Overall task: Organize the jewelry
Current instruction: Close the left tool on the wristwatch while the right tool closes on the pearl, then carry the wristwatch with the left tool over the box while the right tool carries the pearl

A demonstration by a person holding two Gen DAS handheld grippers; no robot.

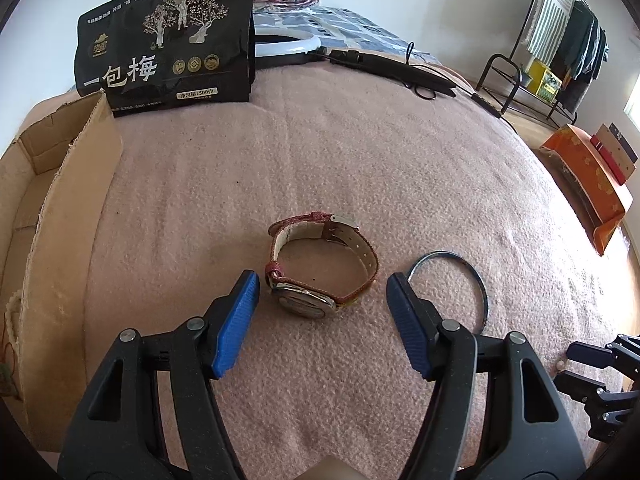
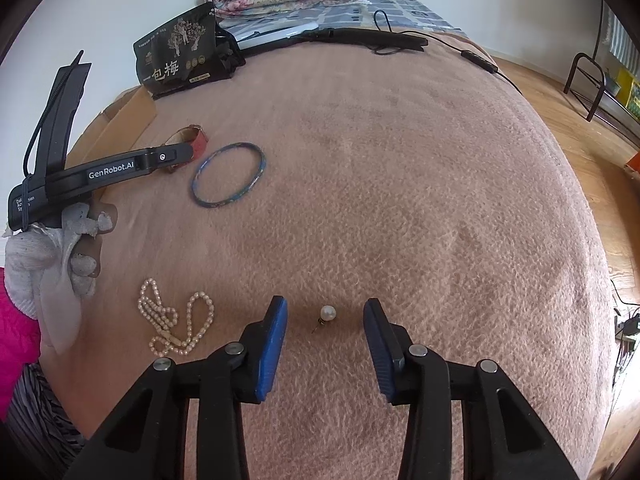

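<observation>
Left wrist: gripper (image 1: 322, 286) spread — red-strapped watch (image 1: 316, 268) between, untouched.

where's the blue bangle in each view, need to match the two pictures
Left wrist view: the blue bangle lies lower right of centre on the pink blanket, right of the watch, partly hidden behind the left gripper's right-hand finger.
Right wrist view: the bangle lies upper left, fully visible, just right of the watch.
Shared landmark: the black snack bag standing at the blanket's far edge.
</observation>
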